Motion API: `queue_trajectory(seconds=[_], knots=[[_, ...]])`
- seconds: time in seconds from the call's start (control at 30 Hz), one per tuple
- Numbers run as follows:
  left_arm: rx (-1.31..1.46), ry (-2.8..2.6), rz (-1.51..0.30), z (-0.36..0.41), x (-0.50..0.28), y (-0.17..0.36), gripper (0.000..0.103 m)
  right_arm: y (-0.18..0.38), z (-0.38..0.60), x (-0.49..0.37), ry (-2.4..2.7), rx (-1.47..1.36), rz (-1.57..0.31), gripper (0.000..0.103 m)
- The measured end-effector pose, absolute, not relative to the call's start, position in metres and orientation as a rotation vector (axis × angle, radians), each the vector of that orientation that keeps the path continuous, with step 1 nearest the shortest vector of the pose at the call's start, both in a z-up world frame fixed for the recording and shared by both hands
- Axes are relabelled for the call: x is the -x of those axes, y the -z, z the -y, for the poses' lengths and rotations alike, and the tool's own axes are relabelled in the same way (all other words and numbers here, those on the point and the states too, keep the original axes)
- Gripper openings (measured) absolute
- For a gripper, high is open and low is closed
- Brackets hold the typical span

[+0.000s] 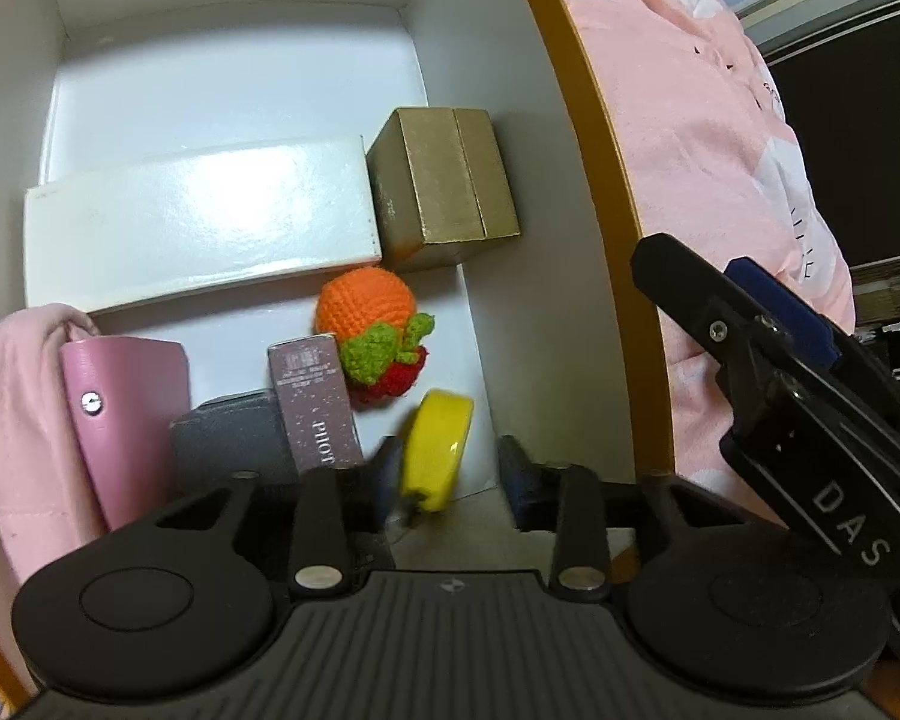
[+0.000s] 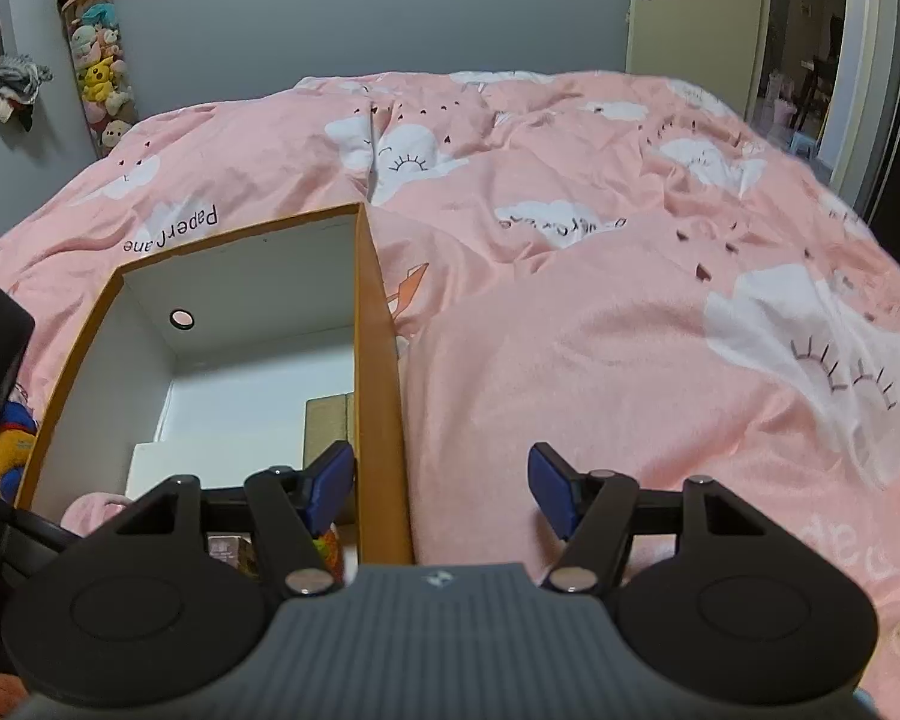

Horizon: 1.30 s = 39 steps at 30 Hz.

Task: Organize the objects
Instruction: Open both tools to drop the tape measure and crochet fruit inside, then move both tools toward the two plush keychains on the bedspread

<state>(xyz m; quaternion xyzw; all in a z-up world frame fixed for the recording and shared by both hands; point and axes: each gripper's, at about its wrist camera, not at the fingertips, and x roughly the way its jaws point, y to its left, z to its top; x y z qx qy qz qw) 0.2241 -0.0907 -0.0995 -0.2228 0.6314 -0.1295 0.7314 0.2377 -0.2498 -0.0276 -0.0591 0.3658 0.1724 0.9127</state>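
yellow tape roll [image 1: 437, 450] stands on edge in the near right corner of the box [image 1: 594, 192], between the parted, blurred pads of the left gripper [image 1: 450, 474], apparently loose. it could roll or tip against the crocheted fruit [image 1: 372, 324] if nudged. the right gripper [image 2: 441, 489] hangs open and empty astride the box wall, and could snag it.

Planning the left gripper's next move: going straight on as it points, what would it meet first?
Probably the yellow ring, standing on edge between the open left gripper fingers, inside the box. Depth is hard to judge.
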Motion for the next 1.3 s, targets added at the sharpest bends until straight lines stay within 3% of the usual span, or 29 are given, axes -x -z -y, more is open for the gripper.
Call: queue_trajectory(seconds=[0.37, 0.8, 1.3], knots=[[0.464, 0.277, -1.249, 0.059, -0.21, 0.054, 0.038, 0.017, 0.249, -0.231, -0.345, 0.134, -0.717, 0.066], [0.275, 0.152, -0.973, 0.027, -0.175, 0.001, 0.038, -0.003, 0.215, -0.203, -0.512, 0.149, -0.652, 0.066], [0.156, 0.012, -0.876, -0.051, -0.122, -0.01, 0.038, -0.006, 0.131, -0.178, -0.76, 0.144, -0.684, 0.072]])
